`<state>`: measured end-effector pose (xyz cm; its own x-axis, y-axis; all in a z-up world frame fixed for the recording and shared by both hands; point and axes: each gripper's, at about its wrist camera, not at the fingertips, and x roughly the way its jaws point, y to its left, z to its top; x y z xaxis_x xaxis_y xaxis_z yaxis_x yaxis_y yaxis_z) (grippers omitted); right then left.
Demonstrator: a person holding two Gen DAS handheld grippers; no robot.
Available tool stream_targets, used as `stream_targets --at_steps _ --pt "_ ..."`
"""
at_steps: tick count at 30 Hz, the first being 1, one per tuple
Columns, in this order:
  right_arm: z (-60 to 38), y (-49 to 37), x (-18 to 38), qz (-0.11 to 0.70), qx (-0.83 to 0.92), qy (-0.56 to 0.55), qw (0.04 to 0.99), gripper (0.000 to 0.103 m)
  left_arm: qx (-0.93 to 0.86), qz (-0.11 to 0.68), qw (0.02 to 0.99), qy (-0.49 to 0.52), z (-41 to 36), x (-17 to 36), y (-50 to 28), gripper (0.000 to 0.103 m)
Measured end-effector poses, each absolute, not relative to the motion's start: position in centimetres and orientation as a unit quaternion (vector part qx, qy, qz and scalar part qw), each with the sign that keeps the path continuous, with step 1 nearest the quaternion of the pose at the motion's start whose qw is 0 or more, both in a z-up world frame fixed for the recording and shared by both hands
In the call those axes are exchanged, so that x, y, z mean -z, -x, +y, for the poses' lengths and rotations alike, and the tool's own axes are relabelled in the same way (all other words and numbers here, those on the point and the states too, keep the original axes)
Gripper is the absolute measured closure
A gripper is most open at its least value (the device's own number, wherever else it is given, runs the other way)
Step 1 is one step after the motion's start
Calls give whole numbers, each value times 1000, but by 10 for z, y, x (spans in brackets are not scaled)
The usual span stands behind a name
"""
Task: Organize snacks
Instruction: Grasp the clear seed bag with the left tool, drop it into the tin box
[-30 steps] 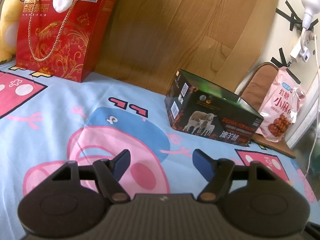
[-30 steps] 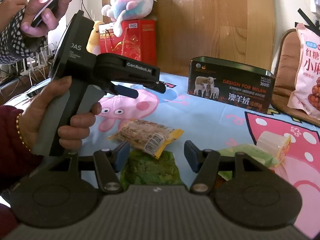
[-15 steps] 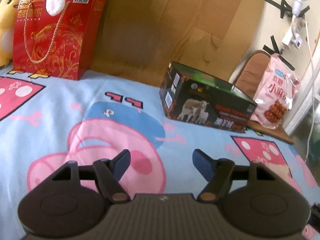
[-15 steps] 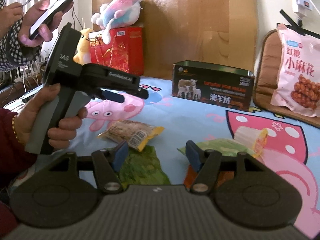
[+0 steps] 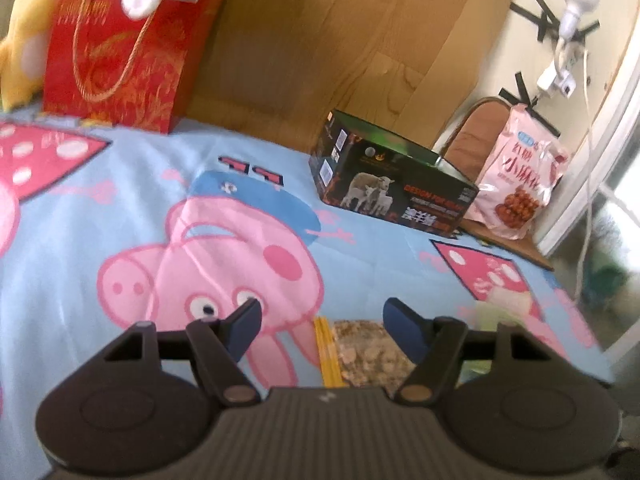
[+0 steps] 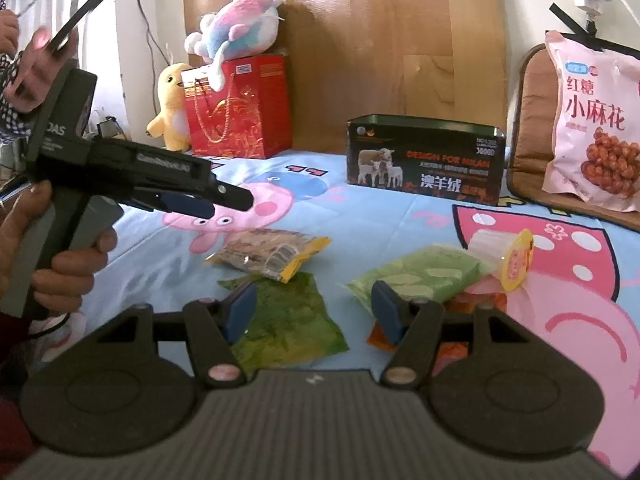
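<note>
Snacks like the clear yellow-edged crunchy packet are lying loose on the bed near both tools, which are hanging released; none is sitting in the far dark open box.

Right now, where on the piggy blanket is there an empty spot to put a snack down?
The bare stretch of blanket between the yellow-edged nut packet and the sheep box is free, and so is the part left of the box toward the red gift bag. Near the right claw it is crowded: green packets and a jelly cup.
</note>
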<state>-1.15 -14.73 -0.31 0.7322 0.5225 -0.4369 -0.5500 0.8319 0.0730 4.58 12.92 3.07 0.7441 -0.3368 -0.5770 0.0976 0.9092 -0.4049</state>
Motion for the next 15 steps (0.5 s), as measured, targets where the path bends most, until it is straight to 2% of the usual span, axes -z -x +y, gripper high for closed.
stream_targets --at_steps 2,8,15 --pt "-147 13 3 225 -293 31 929 41 137 345 908 196 135 -32 -44 41" --pt "-142 11 -5 224 -325 23 918 45 150 354 902 199 134 -34 -43 41" --pt "-117 -35 -7 277 -337 29 899 50 173 391 877 221 125 -21 -51 41"
